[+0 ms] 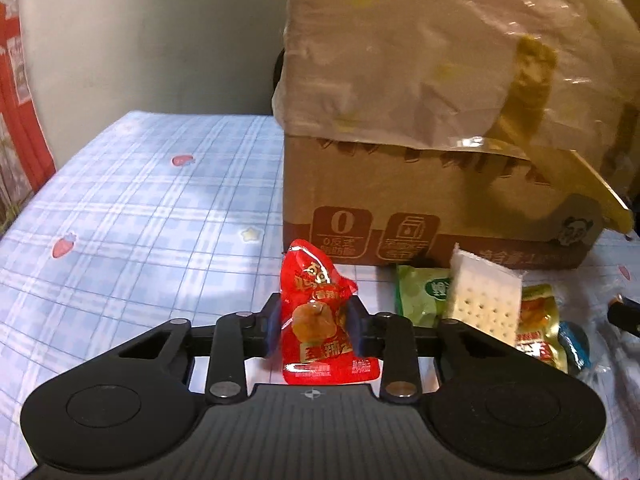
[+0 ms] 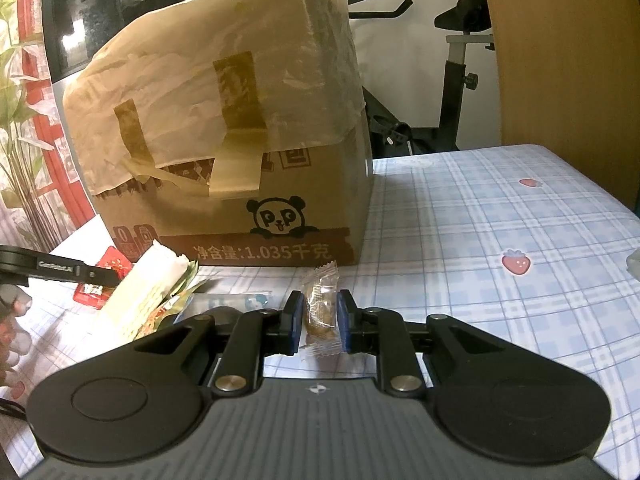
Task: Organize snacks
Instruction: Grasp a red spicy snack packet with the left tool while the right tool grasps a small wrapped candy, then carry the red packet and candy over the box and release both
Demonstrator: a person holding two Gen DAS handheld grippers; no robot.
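Left tongs (image 1: 314, 322): blue pads pressed against both sides of a red snack packet (image 1: 320, 316), which stands upright between them, its lower edge near the tool body, its crumpled top rising above the fingers. Packet shows a brown food picture and gold lettering.

Right tongs (image 2: 319, 322): narrow gap, pads closed on a small clear-wrapped candy (image 2: 320, 308), brown inside, crimped ends sticking out above and below the pads.

Just beyond, left wrist view, to the right of the red packet: a loose pile on the desk (image 1: 140, 208). A green packet (image 1: 420, 292) lies at the back, a white cracker pack (image 1: 484, 300) tilts across it, a yellow-and-red packet (image 1: 538, 320) lies beside that, and a blue-wrapped item (image 1: 576, 344) lies at the pile's right edge. From the right wrist view the same pile sits to the left, with the left tool's black finger reaching in over it.

The desk is covered in a blue plaid cloth with strawberry prints.

Farther back: a cardboard box (image 2: 280, 208) stands on the desk just behind the pile, with a panda logo and printed Chinese text low on its front. A translucent plastic sheet (image 2: 208, 92) is draped over its top, with strips of tan tape.

Behind, right wrist view: an exercise bike (image 2: 452, 80) against a white wall.
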